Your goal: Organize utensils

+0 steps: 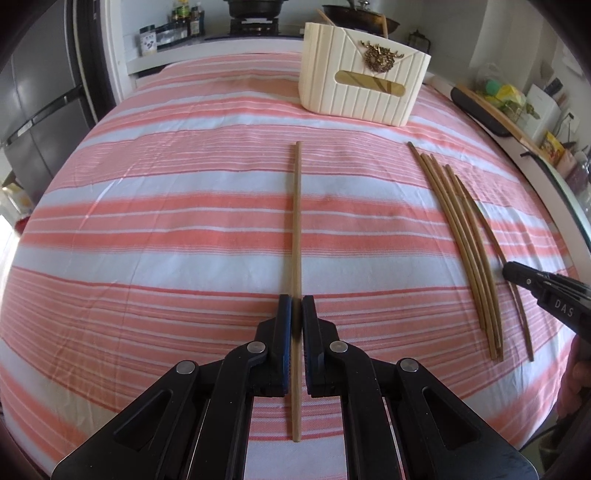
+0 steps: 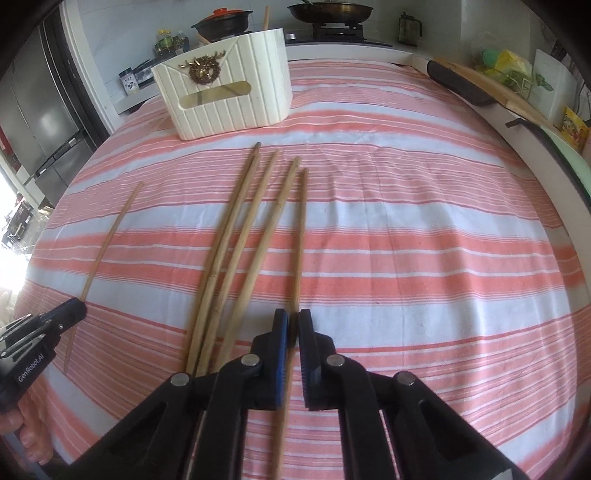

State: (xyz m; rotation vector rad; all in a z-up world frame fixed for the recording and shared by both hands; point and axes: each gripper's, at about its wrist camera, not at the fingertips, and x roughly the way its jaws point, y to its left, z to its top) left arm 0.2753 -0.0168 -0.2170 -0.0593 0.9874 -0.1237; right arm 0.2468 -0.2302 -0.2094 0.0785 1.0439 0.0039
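My left gripper is shut on a single wooden chopstick that lies straight ahead on the pink-and-white striped cloth. My right gripper is shut on the rightmost chopstick of a fanned group of several chopsticks. That group lies to the right in the left wrist view, with the right gripper at its near end. The left gripper and its chopstick show at the left of the right wrist view. A cream ribbed basket stands at the far side, with chopsticks poking out of it.
Behind the table is a stove with a dark pot and a wok. A fridge stands to the left. A dark tray and a wooden board lie along the right table edge. A hand holds the left gripper.
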